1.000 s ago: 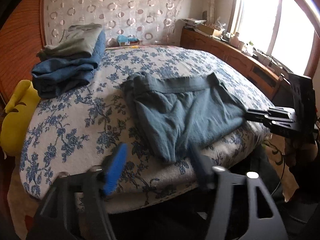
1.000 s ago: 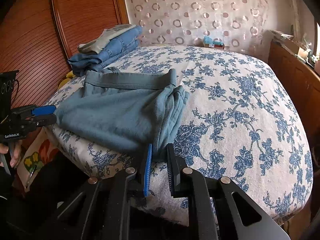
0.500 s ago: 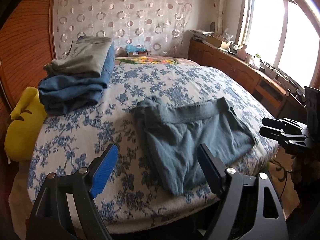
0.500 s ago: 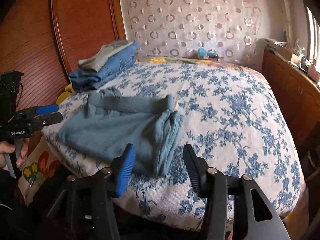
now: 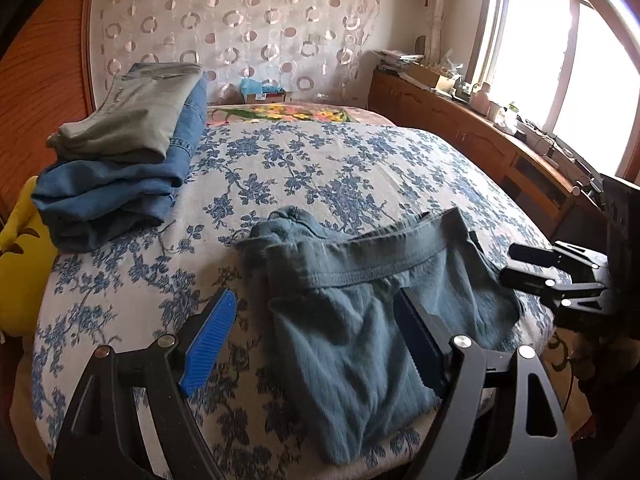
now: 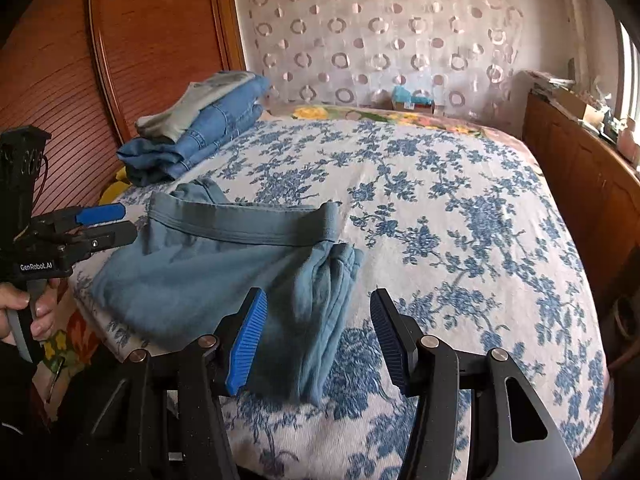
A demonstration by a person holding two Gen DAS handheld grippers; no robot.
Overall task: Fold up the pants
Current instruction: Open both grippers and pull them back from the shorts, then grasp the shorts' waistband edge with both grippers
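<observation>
Near the front edge of the bed (image 5: 360, 168), the grey-blue pants (image 5: 360, 320) lie folded into a compact bundle, waistband running across the far side and the doubled legs stacked along the edge nearest the right gripper (image 6: 318, 338). That gripper hangs above the folded edge with its jaws spread wide, holding nothing. A second ago its pads were pinched nearly together right at the cloth; half a second ago they had parted, and now they stand wider and higher. The left gripper (image 5: 316, 336) has risen too — a second ago it sat low at the bed's edge, now it looks down on the bundle from above, jaws wide apart and empty. In the right wrist view its fingers appear close together from the side, but its own camera shows the gap plainly.

Both releases suggest the fold has just been laid down and let go; the pants may need one more fold or a smoothing, though the bundle already looks tidy.

Beyond it, a stack of folded jeans (image 5: 112, 192) with a grey-green garment (image 5: 132, 120) on top sits at the far left corner. A yellow plush toy (image 5: 20, 264) rests beside the bed.

White lettering on the left gripper's body reads "GenRobot.AI" — nothing else is legible.
</observation>
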